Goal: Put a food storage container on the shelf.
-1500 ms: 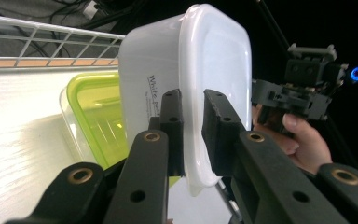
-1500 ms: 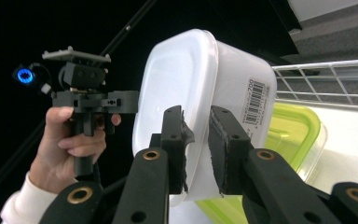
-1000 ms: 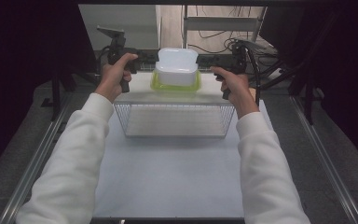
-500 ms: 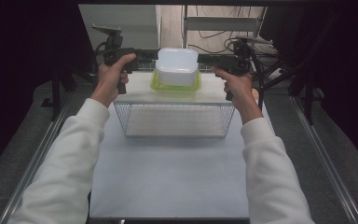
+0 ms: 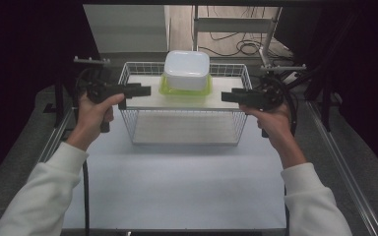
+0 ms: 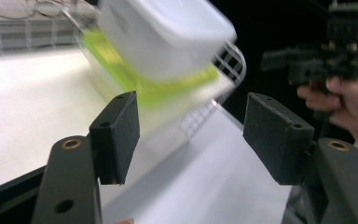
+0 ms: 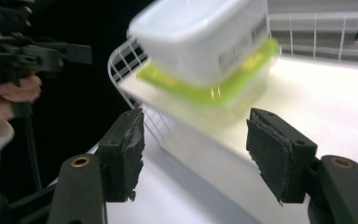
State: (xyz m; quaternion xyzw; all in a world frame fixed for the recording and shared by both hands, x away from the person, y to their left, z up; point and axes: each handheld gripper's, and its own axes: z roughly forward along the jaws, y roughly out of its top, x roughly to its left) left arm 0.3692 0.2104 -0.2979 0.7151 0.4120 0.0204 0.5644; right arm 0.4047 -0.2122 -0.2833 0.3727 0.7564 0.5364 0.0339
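The white plastic container (image 5: 186, 69) sits upside down on its lime-green lid (image 5: 185, 91), on the white board (image 5: 147, 98) across the wire basket (image 5: 184, 123). It looks light, stiff and slick; grip its opposite walls. Flanking the basket, the left gripper (image 5: 145, 91) and right gripper (image 5: 225, 96) have just been opening, jaws spread and empty.

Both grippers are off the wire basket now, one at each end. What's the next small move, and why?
Probably draw both hands back toward you and let the basket stand. The left gripper and right gripper have just been opening, with nothing between their jaws, each clear of an end of the wire basket. The white container with the green lid sits level on the basket's top board.
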